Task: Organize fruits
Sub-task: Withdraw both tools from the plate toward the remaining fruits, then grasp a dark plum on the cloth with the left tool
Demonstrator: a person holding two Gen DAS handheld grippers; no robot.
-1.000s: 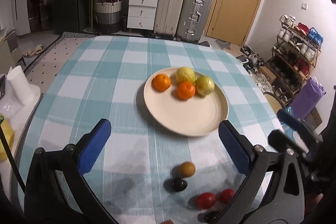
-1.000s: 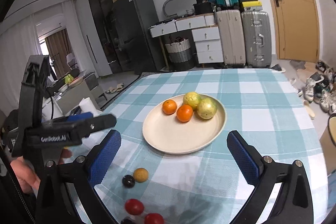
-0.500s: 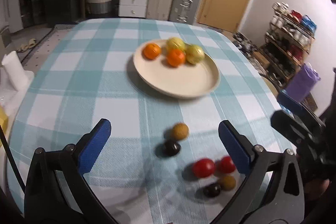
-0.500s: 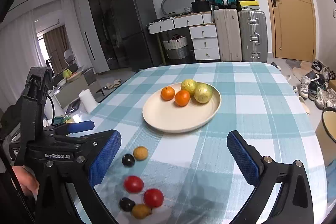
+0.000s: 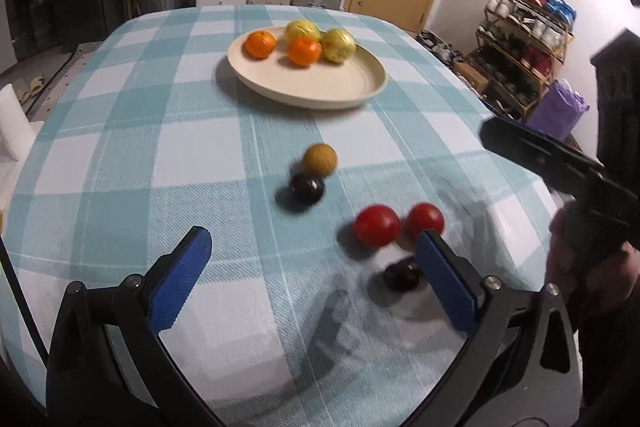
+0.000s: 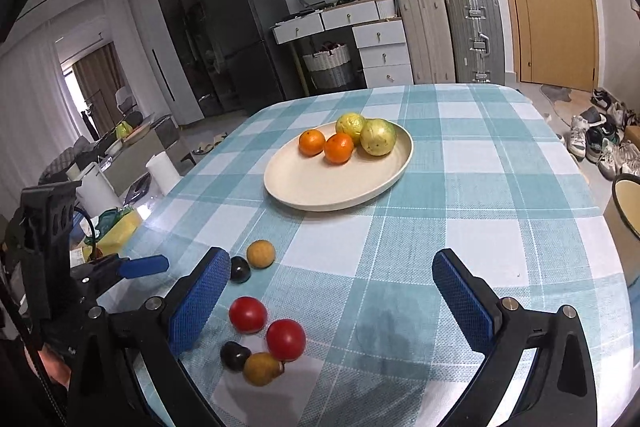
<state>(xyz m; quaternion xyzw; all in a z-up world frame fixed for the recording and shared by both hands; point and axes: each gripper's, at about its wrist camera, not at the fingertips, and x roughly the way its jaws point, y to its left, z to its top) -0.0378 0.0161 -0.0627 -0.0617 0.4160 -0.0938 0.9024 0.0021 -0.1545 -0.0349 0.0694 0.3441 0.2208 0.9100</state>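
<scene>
Blue pads (image 5: pixel 180 281) of the left gripper (image 5: pixel 314 277) stood wide apart, holding nothing, above the checked tablecloth (image 5: pixel 120 131). The right gripper (image 6: pixel 332 303) was equally spread and empty. Just beyond the fingers lay loose fruit: two red tomatoes (image 6: pixel 248 314), a dark fruit (image 6: pixel 235 355) and a tan one (image 6: pixel 260 369) clustered together, with another dark fruit (image 6: pixel 240 269) touching a tan fruit (image 6: pixel 261 254) nearer the plate (image 6: pixel 320 187). On the cream plate's far side sat two oranges (image 6: pixel 312 142) and two yellow-green fruits (image 6: pixel 378 137).
</scene>
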